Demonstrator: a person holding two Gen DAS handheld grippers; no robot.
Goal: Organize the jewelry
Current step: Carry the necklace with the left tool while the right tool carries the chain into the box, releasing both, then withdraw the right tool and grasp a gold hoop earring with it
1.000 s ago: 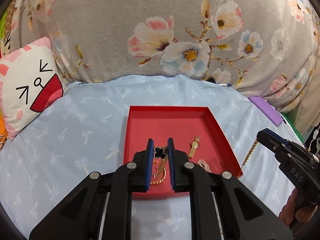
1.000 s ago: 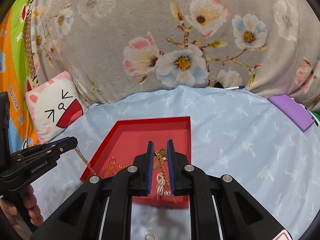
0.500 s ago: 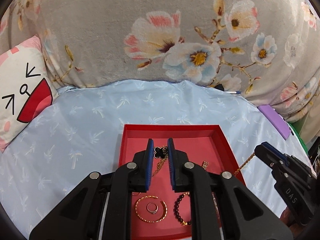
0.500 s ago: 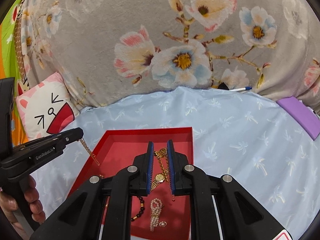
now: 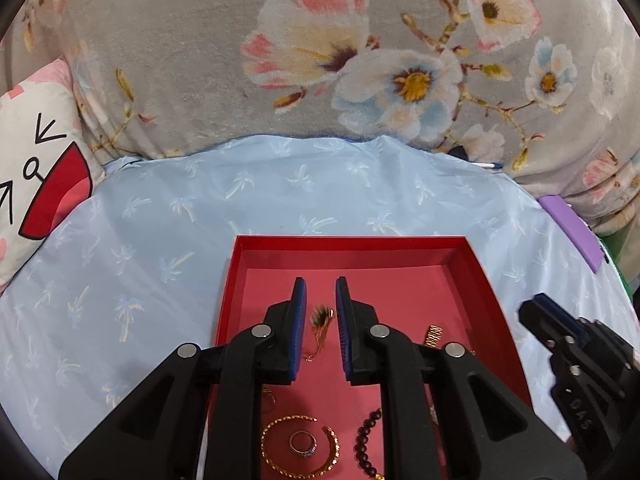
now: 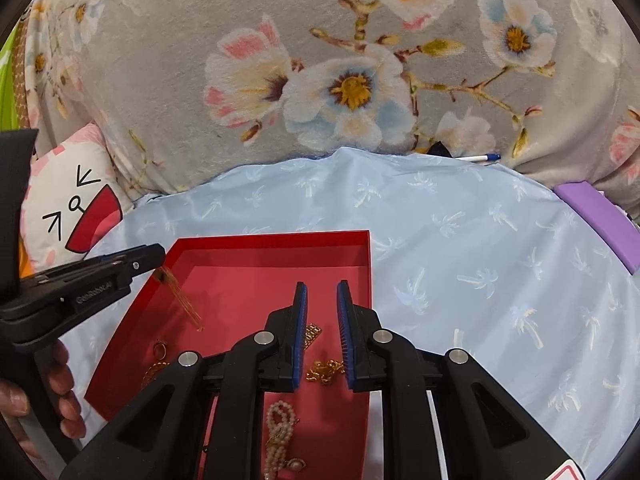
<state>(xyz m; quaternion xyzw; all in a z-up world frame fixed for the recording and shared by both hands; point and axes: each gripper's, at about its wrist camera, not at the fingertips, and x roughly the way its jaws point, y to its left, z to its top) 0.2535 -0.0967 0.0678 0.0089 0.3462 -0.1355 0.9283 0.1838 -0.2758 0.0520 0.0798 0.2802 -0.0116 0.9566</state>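
The blue sheet (image 5: 304,196) carries the red tray (image 5: 352,242). My left claw (image 5: 321,312) and my right claw (image 6: 322,312) are both released above the tray. A blurred gold chain (image 5: 320,330) is between my left fingers, touching neither. Pearls (image 6: 280,432) and a ring (image 5: 303,442) lie in the tray.

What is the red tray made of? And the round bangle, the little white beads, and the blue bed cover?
Red tray: looks like matte cardboard, with thin, sharply folded walls.
Bangle: shiny gold-colored metal with a beaded edge; real gold or not, I can't tell.
White beads: glossy, pearl-like; possibly plastic imitations.
Bed cover: thin, smooth woven cloth with a slight sheen, soft wrinkles and printed palm trees.
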